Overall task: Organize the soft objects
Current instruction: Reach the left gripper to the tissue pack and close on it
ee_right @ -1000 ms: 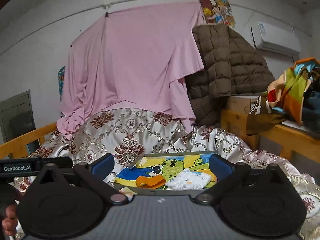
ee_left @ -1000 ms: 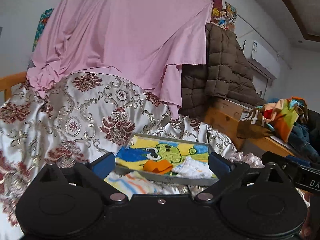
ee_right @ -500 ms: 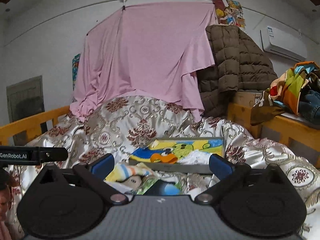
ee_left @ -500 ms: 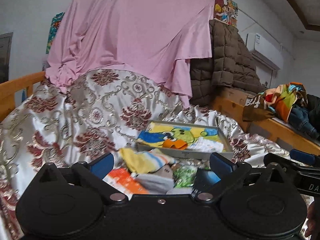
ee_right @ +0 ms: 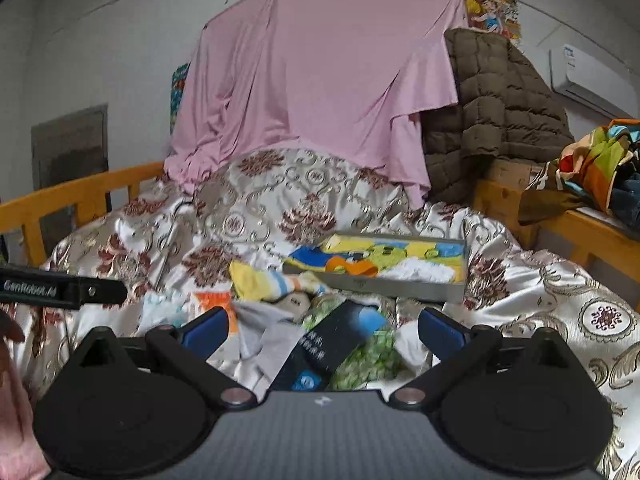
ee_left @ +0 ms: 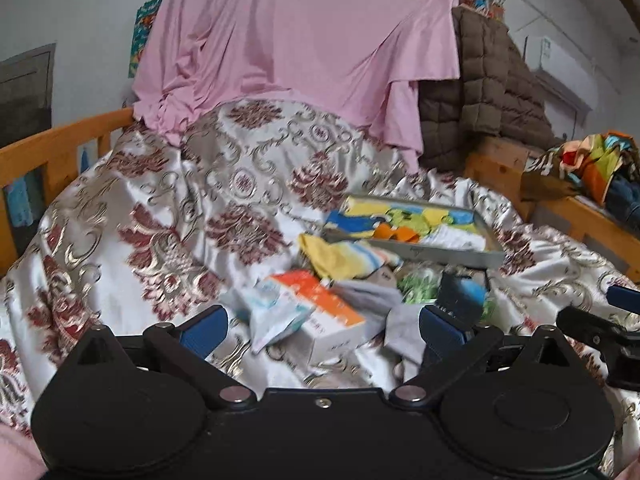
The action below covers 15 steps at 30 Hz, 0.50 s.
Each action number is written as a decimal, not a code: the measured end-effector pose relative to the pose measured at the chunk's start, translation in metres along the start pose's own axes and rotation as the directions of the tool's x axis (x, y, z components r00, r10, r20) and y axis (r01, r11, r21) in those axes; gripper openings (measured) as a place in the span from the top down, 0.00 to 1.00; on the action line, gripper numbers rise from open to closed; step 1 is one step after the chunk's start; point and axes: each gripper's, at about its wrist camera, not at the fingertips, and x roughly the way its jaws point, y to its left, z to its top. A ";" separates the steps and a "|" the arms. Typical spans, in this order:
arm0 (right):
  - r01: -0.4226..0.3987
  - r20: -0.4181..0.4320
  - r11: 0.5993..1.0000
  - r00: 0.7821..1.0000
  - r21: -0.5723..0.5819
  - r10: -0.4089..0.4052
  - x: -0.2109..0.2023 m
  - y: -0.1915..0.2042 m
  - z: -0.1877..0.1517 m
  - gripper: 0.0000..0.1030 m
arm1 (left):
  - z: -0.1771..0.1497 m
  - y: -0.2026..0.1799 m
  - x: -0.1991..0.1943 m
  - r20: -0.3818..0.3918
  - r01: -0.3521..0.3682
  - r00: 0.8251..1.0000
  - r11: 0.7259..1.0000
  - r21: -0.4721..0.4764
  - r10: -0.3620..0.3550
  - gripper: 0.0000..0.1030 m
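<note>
A shallow grey tray (ee_left: 452, 258) (ee_right: 400, 286) lies on the bed, lined with a cartoon picture and holding an orange cloth (ee_left: 394, 233) (ee_right: 352, 267) and a white cloth (ee_left: 456, 237) (ee_right: 420, 270). In front of it is a loose pile: a yellow striped sock (ee_left: 348, 258) (ee_right: 272, 282), grey cloth (ee_left: 368, 294) (ee_right: 268, 332), a green patterned piece (ee_left: 420, 286) (ee_right: 372, 356), an orange-and-white box (ee_left: 324, 308) and a dark packet (ee_right: 332, 348). My left gripper (ee_left: 322, 326) and right gripper (ee_right: 320, 326) both hover open over the pile, holding nothing.
The bed has a silver quilt with red flowers (ee_left: 180, 208) and wooden rails (ee_left: 56, 148). A pink sheet (ee_right: 320, 80) and brown padded coat (ee_right: 500, 120) hang behind. Colourful clothes (ee_right: 592, 164) lie on a wooden ledge at right. A hand (ee_right: 8, 332) shows at left.
Both grippers have pulled back and tilted down, so the pile in front of the tray has come into view. The jaws stayed open and nothing was picked up.
</note>
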 end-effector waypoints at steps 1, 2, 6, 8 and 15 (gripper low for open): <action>-0.002 -0.016 1.000 1.000 -0.009 0.002 0.001 0.002 -0.002 0.00 | -0.001 0.001 0.001 -0.014 -0.013 1.000 1.000 0.004 0.013 0.01; -0.007 -0.030 1.000 1.000 -0.018 0.006 0.002 0.005 -0.004 0.00 | -0.001 0.001 0.002 -0.034 -0.025 0.999 1.000 0.008 0.025 0.01; -0.028 -0.081 0.998 0.996 -0.056 0.023 0.008 0.015 -0.010 0.00 | -0.004 0.002 0.010 -0.100 -0.038 0.994 0.999 0.014 0.039 0.01; -0.041 -0.101 0.997 0.994 -0.065 0.034 0.011 0.018 -0.012 0.00 | -0.005 0.004 0.014 -0.134 -0.036 0.990 0.999 0.005 0.036 0.01; -0.118 -0.218 0.992 0.970 -0.038 0.107 0.030 0.023 -0.021 0.00 | -0.002 0.009 0.038 -0.253 -0.050 0.966 0.999 0.002 0.048 0.01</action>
